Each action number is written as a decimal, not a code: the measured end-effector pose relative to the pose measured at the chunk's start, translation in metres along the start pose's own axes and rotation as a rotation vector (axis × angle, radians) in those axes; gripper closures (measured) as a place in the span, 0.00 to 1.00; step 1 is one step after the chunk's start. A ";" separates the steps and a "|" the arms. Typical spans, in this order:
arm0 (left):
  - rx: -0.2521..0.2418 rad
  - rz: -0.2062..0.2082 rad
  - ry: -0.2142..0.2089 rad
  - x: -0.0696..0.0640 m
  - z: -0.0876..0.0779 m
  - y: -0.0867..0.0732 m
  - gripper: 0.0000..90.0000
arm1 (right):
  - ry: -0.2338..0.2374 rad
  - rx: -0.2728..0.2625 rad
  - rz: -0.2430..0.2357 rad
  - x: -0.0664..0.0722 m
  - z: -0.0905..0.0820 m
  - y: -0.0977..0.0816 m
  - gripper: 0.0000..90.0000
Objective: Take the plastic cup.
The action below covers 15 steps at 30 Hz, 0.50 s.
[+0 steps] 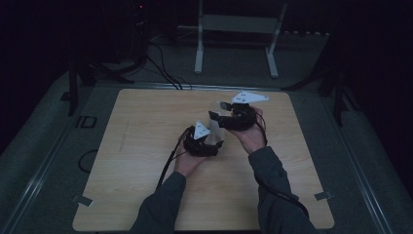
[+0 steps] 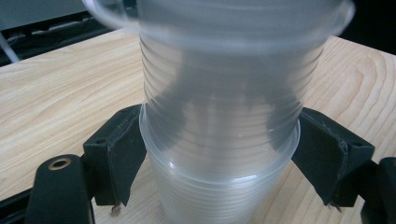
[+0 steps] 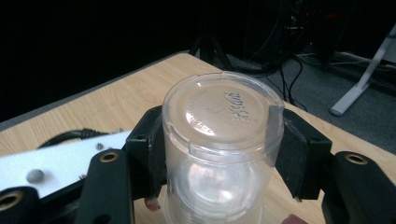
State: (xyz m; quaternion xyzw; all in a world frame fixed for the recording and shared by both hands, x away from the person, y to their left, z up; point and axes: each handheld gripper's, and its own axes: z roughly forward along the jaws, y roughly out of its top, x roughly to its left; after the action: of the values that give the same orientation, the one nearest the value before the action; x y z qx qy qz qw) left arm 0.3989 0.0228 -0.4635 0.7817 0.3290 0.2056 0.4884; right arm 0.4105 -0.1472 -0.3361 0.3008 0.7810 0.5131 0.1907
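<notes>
While both grippers clamp clear plastic cups, the work in hand reads as pulling one cup off a nested stack, and it looks partly done, not finished.

Item 1, lower cup stack (image 2: 219, 186): clear, ribbed, nested, more than one cup by the layered rims; exact count can't be told. Left gripper (image 2: 219, 158) has its jaws pressed on both sides of it, just under the rim. Firm hold.

Item 2, upper cup (image 2: 224, 60): seated in the lower cup stack from above, body blurred in the left gripper view. In the right gripper view the same kind of cup (image 3: 222, 135) shows its embossed base toward the camera, w/ the right gripper (image 3: 219, 149) closed on its sides. A second cup seems to sit inside it; not certain.

Position: in the high view both grippers, left (image 1: 207, 141) and right (image 1: 233, 117), sit close together above the middle of the wooden table (image 1: 146, 146), the right one just beyond and above the left.

Status, by judgement: grip on both parts done. Separation begun, as the upper cup still overlaps the stack's mouth. Left to do: pull fully clear, then set the freed cup down on the table.

Beyond the table: grey floor, cables, a white stand (image 1: 236, 29).
</notes>
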 end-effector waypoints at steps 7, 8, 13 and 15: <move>-0.005 0.002 0.016 0.000 -0.002 -0.001 0.22 | 0.006 -0.028 0.016 -0.001 -0.007 0.008 0.45; -0.007 0.002 0.022 -0.001 -0.002 -0.001 0.20 | 0.006 -0.031 0.018 -0.001 -0.008 0.010 0.45; -0.017 0.002 0.013 -0.001 -0.005 0.001 0.18 | 0.001 -0.040 0.016 -0.002 -0.013 0.013 0.45; -0.021 0.001 0.007 -0.002 -0.006 0.001 0.18 | 0.001 -0.048 0.018 -0.002 -0.016 0.014 0.45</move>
State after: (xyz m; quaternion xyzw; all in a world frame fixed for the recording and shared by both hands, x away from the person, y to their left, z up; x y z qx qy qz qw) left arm 0.3937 0.0248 -0.4596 0.7759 0.3279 0.2119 0.4955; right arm 0.4059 -0.1549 -0.3170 0.3028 0.7659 0.5333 0.1930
